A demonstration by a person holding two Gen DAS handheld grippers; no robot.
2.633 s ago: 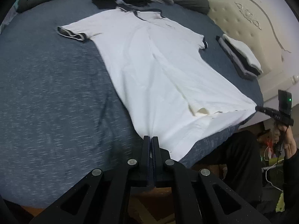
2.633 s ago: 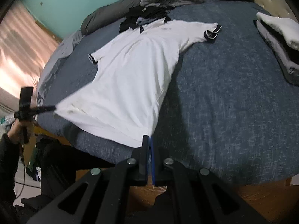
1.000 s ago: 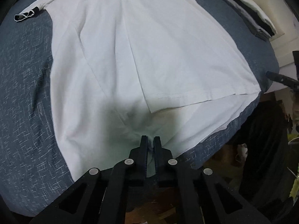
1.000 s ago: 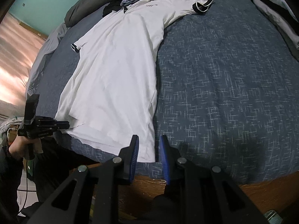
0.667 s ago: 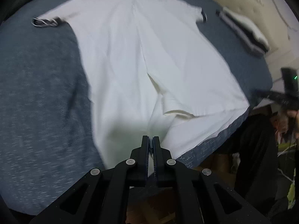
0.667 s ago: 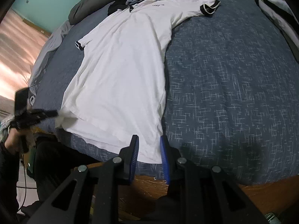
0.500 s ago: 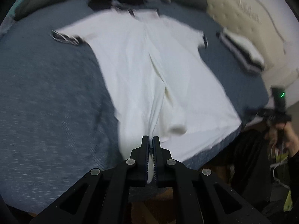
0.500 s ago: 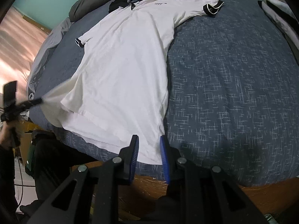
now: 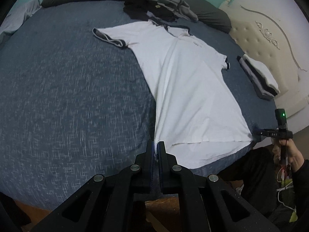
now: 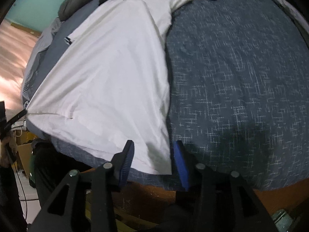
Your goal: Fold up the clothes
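Shirt (image 9: 189,89) hem pinched in left claw (image 9: 156,145) | right claw (image 10: 152,154) spread wide, astride hem corner

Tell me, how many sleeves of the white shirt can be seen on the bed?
2. One sleeve lies spread toward the far left of the white shirt; the other sleeve points right, toward the folded stack. Neither looks folded in.
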